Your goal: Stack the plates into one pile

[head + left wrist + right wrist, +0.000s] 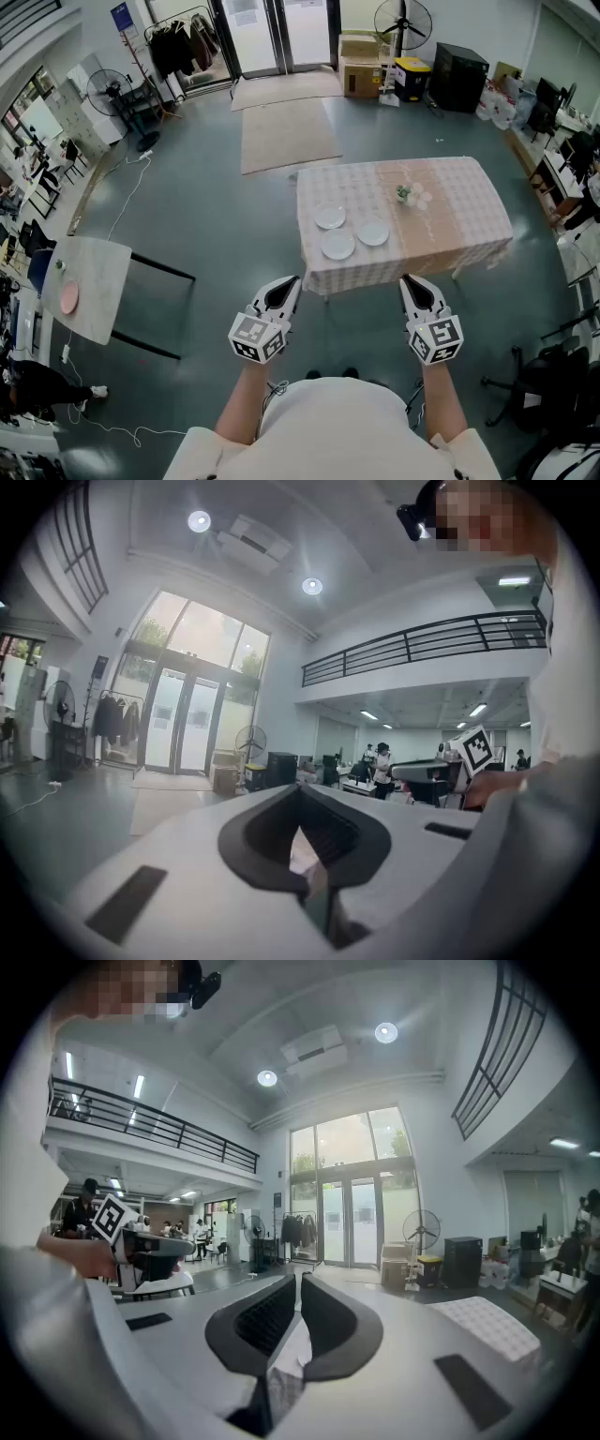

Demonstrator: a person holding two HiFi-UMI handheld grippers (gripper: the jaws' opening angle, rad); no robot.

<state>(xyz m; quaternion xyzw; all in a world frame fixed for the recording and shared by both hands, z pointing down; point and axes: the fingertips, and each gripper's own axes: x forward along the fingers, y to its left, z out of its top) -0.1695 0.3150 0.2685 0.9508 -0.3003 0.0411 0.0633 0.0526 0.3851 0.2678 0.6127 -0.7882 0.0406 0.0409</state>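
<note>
While the head view looks down, three white plates (338,246) lie unstacked and close together on the near left part of the checked table (450,187). The left gripper (292,280) and right gripper (409,279) hang short of its edge. In the left gripper view the jaws are pressed together on nothing, and the right gripper view shows the same.

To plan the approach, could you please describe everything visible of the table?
The table is rectangular, draped in a pale pink-and-white checked cloth that hangs down its sides. It stands on the grey floor. Three white plates lie unstacked near its front left corner; a small flower piece sits mid-table.
</note>
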